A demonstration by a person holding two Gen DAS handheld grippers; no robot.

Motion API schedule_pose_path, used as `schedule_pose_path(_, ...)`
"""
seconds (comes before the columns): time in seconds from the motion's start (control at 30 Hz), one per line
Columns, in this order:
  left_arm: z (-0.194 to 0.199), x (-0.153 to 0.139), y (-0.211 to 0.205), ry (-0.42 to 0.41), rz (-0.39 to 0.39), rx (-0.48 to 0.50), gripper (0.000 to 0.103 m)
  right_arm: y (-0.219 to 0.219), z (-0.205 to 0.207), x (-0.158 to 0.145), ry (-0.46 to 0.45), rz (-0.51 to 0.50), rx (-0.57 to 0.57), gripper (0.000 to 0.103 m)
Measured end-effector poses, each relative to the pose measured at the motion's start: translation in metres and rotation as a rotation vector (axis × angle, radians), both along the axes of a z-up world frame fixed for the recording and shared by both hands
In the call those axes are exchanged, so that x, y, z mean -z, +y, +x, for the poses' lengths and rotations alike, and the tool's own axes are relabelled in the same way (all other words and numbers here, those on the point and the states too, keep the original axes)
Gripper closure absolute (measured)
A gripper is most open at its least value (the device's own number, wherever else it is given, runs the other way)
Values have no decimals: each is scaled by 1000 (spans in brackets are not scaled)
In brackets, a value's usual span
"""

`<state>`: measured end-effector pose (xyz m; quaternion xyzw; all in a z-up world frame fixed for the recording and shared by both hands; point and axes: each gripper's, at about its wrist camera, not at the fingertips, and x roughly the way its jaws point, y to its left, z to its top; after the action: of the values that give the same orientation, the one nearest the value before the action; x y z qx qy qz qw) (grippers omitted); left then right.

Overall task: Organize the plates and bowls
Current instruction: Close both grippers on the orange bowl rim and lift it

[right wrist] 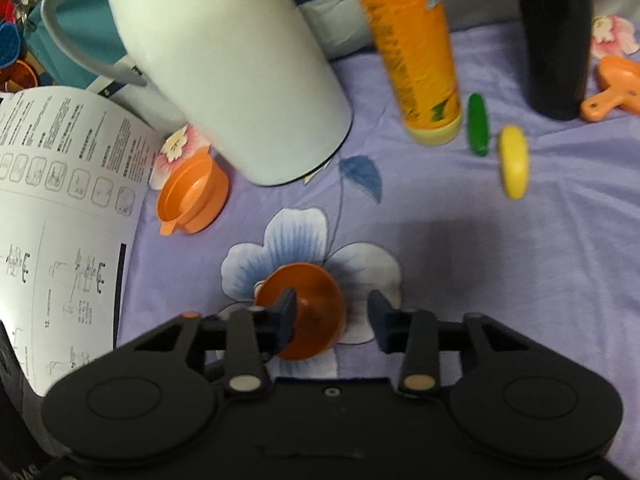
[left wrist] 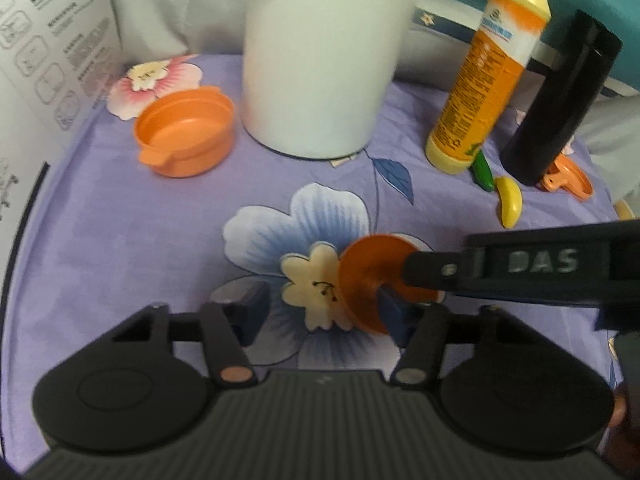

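Paper sheet (left wrist: 48, 60): white, printed with diagrams and text, curling up along the far left edge of the purple flowered cloth (left wrist: 120, 240).
Orange bowl (left wrist: 186, 136): upright and empty on the cloth, with a small tab handle on its near rim; it sits just right of the sheet and just beside the white jug, and whether they touch cannot be told.
White jug (left wrist: 320, 60): tall and plain, standing at the back centre; the right wrist view shows a grey handle on it.
Left gripper (left wrist: 322, 314): pointing steeply down over the big blue flower print, jaws moderately apart with bare cloth between them. Its right finger overlaps the edge of the small orange plate; its left finger is well clear of it.
Small orange plate (left wrist: 368, 280): low at the centre of the cloth on the blue flower, tipped up on edge rather than lying flat, between the two grippers.
Right gripper (right wrist: 334, 320): reaching in from the right, jaws fairly narrow. Its left finger lies against the plate's hollow face, while its right finger stands just off the rim with cloth showing in the gap, so the plate is not clamped.
Bottle (left wrist: 488, 72): yellow and orange, upright to the right of the jug.
Green piece (left wrist: 482, 168) and yellow piece (left wrist: 509, 202): small toy shapes lying near the bottle's foot.
Black flask (left wrist: 560, 100): upright at the far right.
Orange scoop (left wrist: 568, 182): lying at the flask's base, partly hidden behind it.
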<state>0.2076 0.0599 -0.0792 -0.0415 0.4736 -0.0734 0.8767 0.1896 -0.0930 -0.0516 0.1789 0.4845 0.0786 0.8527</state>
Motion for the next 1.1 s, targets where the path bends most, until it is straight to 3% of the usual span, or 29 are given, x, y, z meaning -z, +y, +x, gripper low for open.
schedule_pose_path(0.1,0,5,-4,13,-11,22,69,7,1,4,-5,2,-17,88)
schedule_pose_path(0.2,-1,7,-8,10,5,28,74,8,-1,6,-12,0,-12,89)
schedule_pose_path(0.63,-21,-6,-10,31,-17,6,76,0,-24,-5,-3,15,-3,89)
schedule_pose_path(1.1,-80,-35,-25,21,-38,8,76,-20,-86,-30,-30,38,7,89)
